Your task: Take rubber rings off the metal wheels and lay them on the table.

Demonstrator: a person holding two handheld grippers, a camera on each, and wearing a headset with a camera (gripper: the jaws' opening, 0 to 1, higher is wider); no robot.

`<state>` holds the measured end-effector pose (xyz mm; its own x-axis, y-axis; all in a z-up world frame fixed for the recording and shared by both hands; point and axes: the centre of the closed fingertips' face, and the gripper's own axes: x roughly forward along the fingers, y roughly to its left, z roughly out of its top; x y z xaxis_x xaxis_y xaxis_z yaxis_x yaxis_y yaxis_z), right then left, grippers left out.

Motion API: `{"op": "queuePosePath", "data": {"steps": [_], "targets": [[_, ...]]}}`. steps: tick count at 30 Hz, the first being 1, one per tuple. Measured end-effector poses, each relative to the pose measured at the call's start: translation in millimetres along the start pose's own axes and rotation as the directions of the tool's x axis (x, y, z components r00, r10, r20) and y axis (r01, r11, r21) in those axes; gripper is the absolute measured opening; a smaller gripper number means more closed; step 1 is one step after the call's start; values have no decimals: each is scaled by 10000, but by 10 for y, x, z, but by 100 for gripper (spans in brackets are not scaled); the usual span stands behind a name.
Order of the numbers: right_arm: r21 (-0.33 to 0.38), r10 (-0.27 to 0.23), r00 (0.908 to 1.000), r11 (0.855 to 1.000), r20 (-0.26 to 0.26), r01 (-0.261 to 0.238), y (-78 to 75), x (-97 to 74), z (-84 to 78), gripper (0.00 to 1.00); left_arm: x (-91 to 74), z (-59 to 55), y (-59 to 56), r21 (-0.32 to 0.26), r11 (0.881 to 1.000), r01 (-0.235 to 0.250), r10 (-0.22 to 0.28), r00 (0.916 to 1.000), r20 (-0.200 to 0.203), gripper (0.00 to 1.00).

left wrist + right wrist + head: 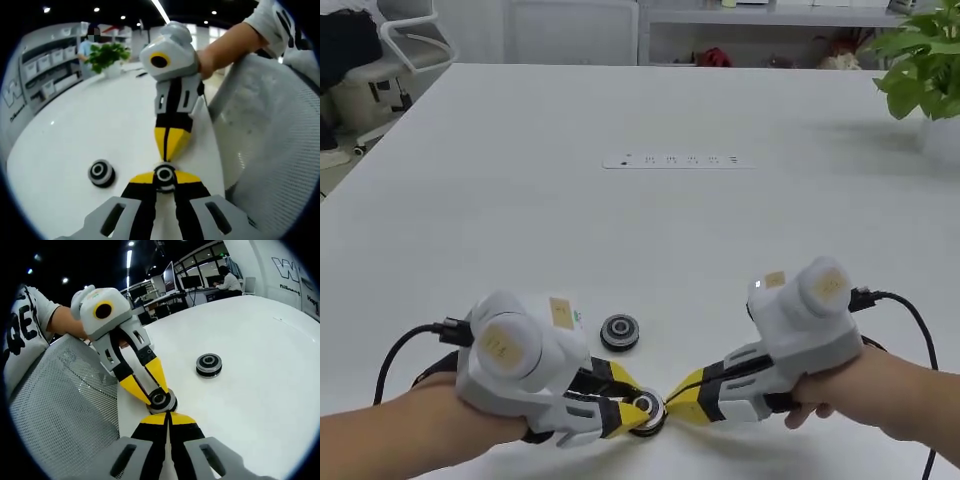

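At the bottom centre of the head view, the left hand-held gripper [640, 410] comes in from lower left with its yellow-tipped jaws narrowed onto a small metal wheel with a black rubber ring [646, 406]. In the left gripper view the jaws clasp that wheel [164, 174] on opposite sides of its rim. Its hub face shows, so the axle seems to point up, clear of both jaws. It sits low over the white worktop [740, 250]; I cannot tell whether it touches.

The right hand-held gripper [672, 392] reaches in from the right, nose to nose with the left. Its jaws are pressed together and their tips meet the wheel's near edge [161, 399]. I cannot tell whether they have nipped a lip of rubber. Any peel would likely run rightward, away from the left grip.

Just beyond, left of centre, a second ringed metal wheel [620, 332] lies flat, apart from both. Farther up lies a white power strip [678, 160], with a green plant [920, 65] at upper right.
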<state>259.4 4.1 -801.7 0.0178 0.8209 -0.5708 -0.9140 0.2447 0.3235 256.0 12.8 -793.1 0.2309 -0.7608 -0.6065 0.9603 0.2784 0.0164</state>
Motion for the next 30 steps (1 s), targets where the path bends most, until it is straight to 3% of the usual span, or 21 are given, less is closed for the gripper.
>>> {"op": "queuePosePath", "data": {"steps": [7, 30], "targets": [[617, 94, 9987, 9980, 498, -125, -14, -16, 87, 0, 2, 1, 13, -85, 10000, -33, 33, 10000, -6, 14], [653, 306, 9981, 9973, 530, -341, 76, 34, 131, 0, -3, 0, 2, -195, 9998, 10, -11, 10000, -23, 14]]}}
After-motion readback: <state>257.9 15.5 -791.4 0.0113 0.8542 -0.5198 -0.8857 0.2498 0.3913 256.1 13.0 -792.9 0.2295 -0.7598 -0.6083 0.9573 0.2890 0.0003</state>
